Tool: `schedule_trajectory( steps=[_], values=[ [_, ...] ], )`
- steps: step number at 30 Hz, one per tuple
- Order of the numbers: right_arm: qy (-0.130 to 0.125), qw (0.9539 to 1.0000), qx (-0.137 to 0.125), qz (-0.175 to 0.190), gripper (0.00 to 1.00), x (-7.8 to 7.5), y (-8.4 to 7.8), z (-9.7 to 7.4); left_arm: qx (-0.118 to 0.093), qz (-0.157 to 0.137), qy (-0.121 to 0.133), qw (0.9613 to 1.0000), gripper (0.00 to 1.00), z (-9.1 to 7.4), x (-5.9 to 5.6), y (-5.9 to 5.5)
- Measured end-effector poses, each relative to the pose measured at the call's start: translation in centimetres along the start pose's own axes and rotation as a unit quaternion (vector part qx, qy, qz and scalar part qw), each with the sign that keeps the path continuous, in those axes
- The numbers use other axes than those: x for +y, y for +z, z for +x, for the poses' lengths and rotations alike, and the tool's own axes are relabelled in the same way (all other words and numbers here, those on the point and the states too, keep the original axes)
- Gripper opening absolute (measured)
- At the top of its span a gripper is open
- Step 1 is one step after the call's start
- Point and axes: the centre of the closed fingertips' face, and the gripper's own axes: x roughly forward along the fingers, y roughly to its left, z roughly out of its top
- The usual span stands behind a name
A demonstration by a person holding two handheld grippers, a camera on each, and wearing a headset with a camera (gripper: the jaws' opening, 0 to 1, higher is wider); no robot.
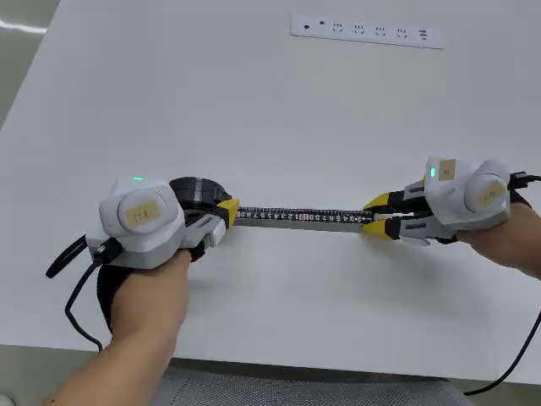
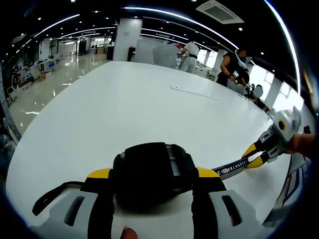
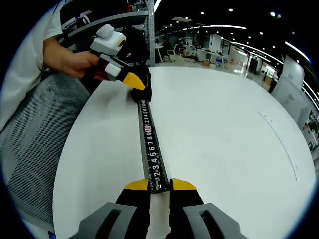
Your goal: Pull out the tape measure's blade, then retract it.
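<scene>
left gripper (image 2: 153,174) is clamping the tape measure case (image 1: 196,189) as anchor; right gripper (image 3: 159,185) is pinching the blade (image 3: 148,139) at its tip, holding it taut.

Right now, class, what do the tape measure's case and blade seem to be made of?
Case: probably matte black plastic or rubber; dull, with moulded ridges. Blade: likely thin coated metal; dark, with printed numerals, runs straight while extended.

On the tape measure's blade (image 3: 152,154), white digits 2 to 9 run toward twelve o'clock from the right gripper (image 3: 159,185), while the yellow sticker (image 1: 142,214) at eight o'clock in the head view is illegible.
</scene>
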Motion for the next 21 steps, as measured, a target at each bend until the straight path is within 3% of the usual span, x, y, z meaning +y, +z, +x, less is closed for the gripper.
schedule_trajectory(
  steps=[21],
  values=[
    [0.021, 0.9996, -0.02, -0.003, 0.1, 0.5, 2.7, 2.5, 0.001, -0.011, -0.007, 0.9999, 0.58, -0.1, 0.0, 0.1]
  ],
)
